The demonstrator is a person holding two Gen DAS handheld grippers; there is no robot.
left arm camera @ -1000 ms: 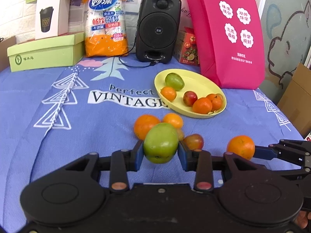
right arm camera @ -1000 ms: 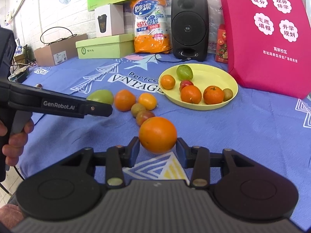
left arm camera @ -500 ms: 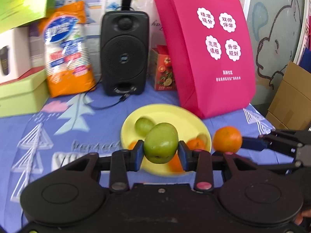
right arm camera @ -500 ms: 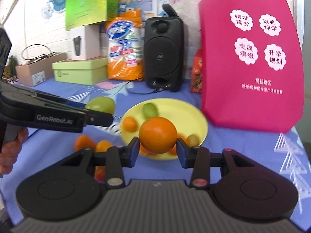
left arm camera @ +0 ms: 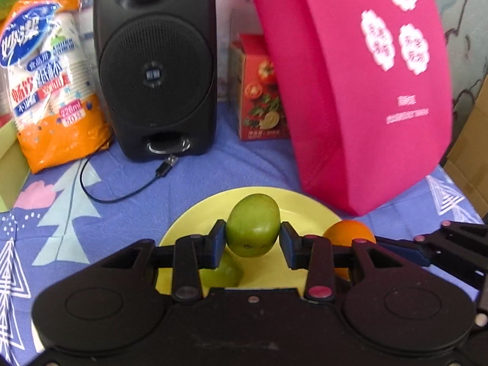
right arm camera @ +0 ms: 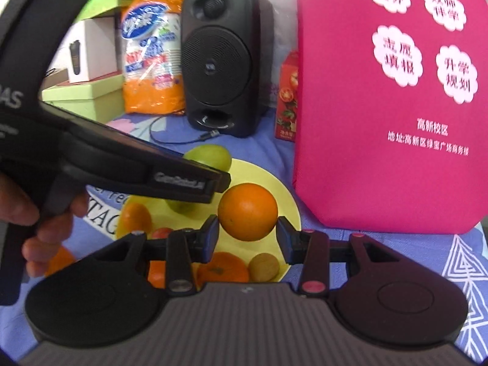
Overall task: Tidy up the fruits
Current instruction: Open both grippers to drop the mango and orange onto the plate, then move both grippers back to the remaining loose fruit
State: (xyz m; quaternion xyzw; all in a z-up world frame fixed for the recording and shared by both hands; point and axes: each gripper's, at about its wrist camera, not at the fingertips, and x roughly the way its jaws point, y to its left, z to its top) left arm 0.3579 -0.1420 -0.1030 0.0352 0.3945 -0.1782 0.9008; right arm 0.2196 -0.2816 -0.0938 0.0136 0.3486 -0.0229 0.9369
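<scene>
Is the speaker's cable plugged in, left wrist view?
No, the cable lies loose on the cloth, its plug short of the speaker.

Pink bag (left arm camera: pixel 360 91) close behind yellow plate (left arm camera: pixel 189 222), speaker (left arm camera: pixel 155 64) beyond, fruit crowding plate's near half, far half bare

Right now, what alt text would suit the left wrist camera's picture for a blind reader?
A handheld left gripper, its jaws opening, has a green fruit between them above a yellow plate, with a black speaker and pink bag behind.
</scene>
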